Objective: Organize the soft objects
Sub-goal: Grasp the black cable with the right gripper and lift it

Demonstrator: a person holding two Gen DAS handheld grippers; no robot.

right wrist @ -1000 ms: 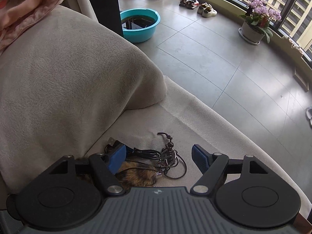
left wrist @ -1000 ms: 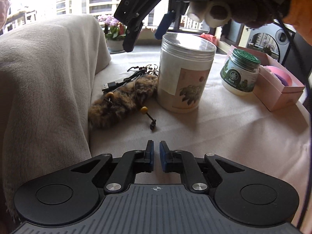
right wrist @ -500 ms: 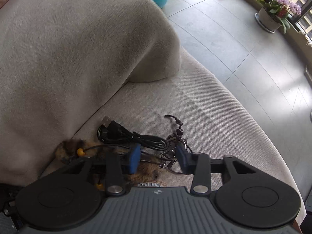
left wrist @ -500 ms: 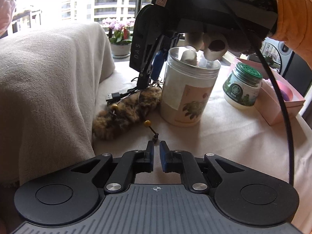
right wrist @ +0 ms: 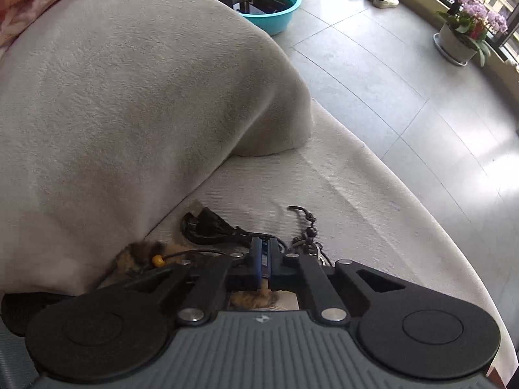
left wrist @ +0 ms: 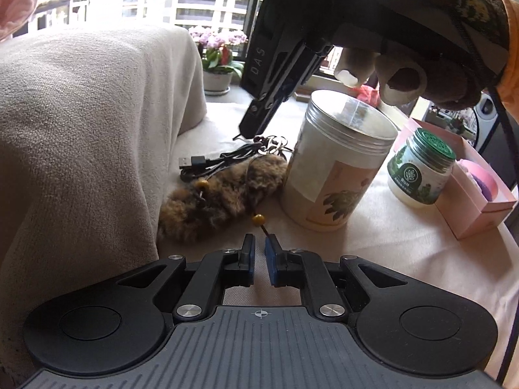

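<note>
Two tongs: our right tongs are pressed together over the cable and fur tail, whether pinching anything we cannot tell; left tongs nearly shut, empty. Next, probably, lift and check the grip.

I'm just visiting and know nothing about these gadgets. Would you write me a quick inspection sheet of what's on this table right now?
Surface: cream cloth-covered table, with a beige blanket mound along one side.
Job's things: brown furry tail charm with orange beads, lying flat against the tall jar.
Clutter: tall clear-lidded canister; small green-lidded jar; pink cardboard box.
Grippers: left gripper nearly closed, empty, just short of the charm; right gripper closed down over the charm's ring end, grip unclear.
Cables: black USB cable coiled beside the charm.
Surroundings: teal basin, potted purple orchid, tiled floor.
</note>
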